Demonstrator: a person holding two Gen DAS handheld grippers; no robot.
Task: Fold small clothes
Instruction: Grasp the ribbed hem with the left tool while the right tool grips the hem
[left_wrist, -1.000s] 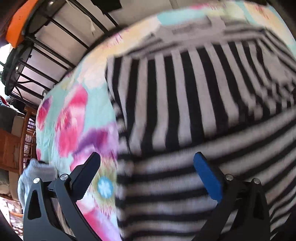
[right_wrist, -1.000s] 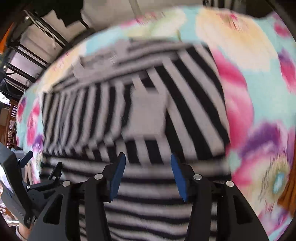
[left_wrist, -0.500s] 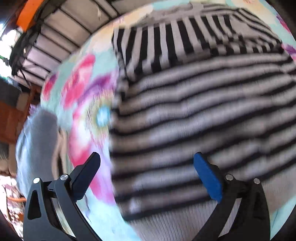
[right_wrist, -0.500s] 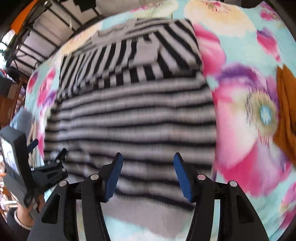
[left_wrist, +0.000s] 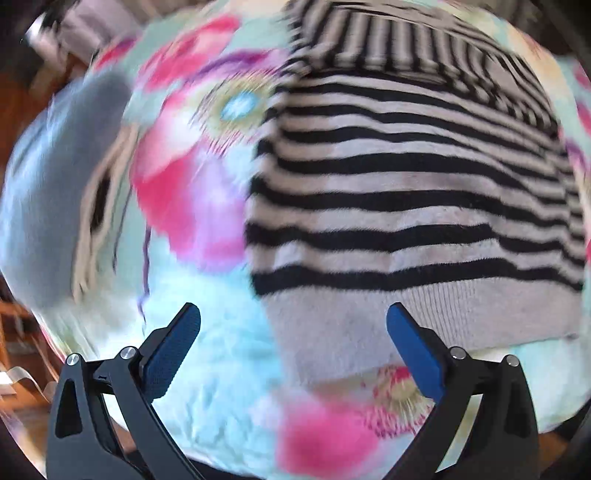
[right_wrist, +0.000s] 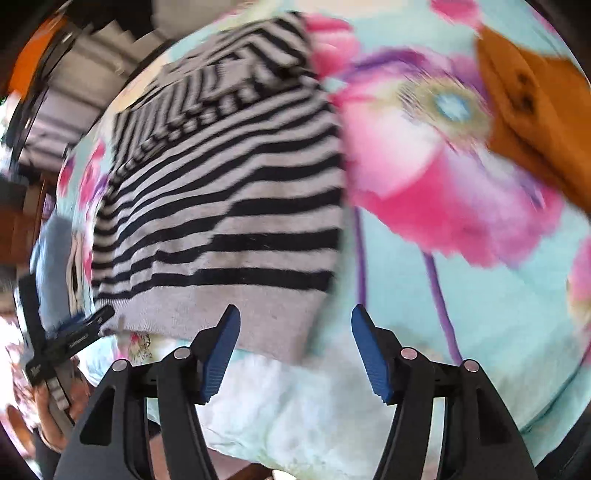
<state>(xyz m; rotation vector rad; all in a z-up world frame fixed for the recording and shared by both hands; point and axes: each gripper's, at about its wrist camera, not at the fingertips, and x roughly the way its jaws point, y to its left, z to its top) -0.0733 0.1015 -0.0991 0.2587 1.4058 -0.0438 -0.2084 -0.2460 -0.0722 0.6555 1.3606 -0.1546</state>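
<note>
We note both hand-held grippers, left (left_wrist: 293, 341) and right (right_wrist: 295, 345), gaping and empty, the right's jaws just opening, striped sweater (left_wrist: 406, 192) lying ahead partly folded on the floral table (left_wrist: 207, 369); bottom fold remains.

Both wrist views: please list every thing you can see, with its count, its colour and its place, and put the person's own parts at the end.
striped sweater: one, black and grey, lying folded on the cloth, grey hem toward the cameras.
floral cloth: one, light blue with pink flowers, covering the surface under everything.
blue-grey garment: one, on the cloth, left of the sweater.
brown garment: one, orange-brown, far right on the cloth.
left gripper: one, black with blue pads, jaws wide apart, holding nothing, over the hem's left corner.
right gripper: one, same colours, jaws just been opening, gripping nothing, over the hem's right corner.
</note>
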